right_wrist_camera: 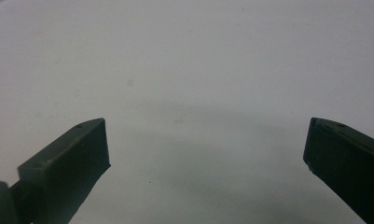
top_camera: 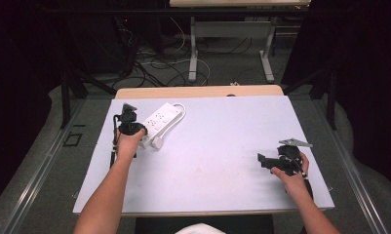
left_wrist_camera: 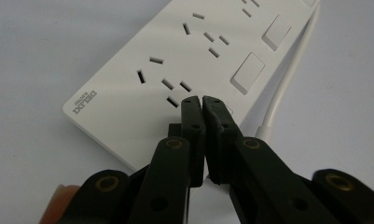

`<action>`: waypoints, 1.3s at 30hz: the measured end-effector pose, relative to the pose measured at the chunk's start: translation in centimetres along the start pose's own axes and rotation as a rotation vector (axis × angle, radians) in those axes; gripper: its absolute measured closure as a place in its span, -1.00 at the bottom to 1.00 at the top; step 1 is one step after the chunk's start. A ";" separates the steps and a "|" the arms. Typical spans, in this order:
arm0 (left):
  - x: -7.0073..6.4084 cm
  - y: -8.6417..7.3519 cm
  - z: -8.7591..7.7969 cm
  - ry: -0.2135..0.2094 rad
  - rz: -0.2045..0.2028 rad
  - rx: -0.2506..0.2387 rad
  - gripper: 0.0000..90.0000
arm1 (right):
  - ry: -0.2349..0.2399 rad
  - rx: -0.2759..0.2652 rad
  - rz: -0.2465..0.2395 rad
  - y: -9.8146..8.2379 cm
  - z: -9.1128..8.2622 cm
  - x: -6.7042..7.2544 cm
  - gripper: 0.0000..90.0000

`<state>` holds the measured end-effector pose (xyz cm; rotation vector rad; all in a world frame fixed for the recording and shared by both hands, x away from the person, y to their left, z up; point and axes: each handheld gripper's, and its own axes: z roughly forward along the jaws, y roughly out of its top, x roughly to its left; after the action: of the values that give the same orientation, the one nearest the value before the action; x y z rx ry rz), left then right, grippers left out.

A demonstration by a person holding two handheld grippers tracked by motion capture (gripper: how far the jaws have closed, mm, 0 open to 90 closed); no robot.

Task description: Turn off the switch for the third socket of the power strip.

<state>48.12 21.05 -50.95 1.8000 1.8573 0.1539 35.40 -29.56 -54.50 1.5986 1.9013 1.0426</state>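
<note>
The left gripper (left_wrist_camera: pixel 202 100), jaws pressed together and holding nothing, hovers just above the near end of the white power strip (top_camera: pixel 160 120) at the far left of the worktop (top_camera: pixel 222 141). The right gripper (right_wrist_camera: pixel 205 144), jaws spread wide and empty, sits near the right edge, well apart.

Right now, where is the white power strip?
In the high view the power strip lies at the table's far left, beside the left gripper, whose closed jaws hover over its near end.
</note>
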 end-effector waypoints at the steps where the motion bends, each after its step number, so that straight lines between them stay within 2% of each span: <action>1: 0.1 0.0 0.1 -0.003 0.003 0.000 0.94 | -0.002 0.000 0.001 0.0 0.0 0.0 -1.00; 5: 0.1 0.0 0.3 -0.001 0.000 0.000 0.95 | 0.000 0.000 0.004 0.0 0.0 0.1 -1.00; 8: 0.1 0.0 0.4 0.005 0.012 0.017 0.95 | -0.001 -0.001 0.000 0.0 0.0 0.0 -1.00; 9: 0.1 -0.1 0.5 -0.002 0.003 0.015 0.95 | -0.001 0.000 0.002 0.0 0.0 0.0 -1.00; 26: -0.1 -0.1 0.5 0.013 0.033 0.008 1.00 | 0.006 -0.001 -0.005 0.0 0.1 0.0 -1.00; 37: -0.1 -0.2 0.6 0.019 0.028 0.010 1.00 | 0.006 0.000 -0.006 0.0 0.1 0.1 -1.00; 39: 0.0 -0.2 0.6 0.017 0.031 0.024 1.00 | 0.007 -0.001 -0.005 0.0 0.1 0.1 -1.00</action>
<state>48.19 20.81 -51.56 1.8497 1.8514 0.1597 35.44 -29.45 -54.50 1.5916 1.9079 1.0476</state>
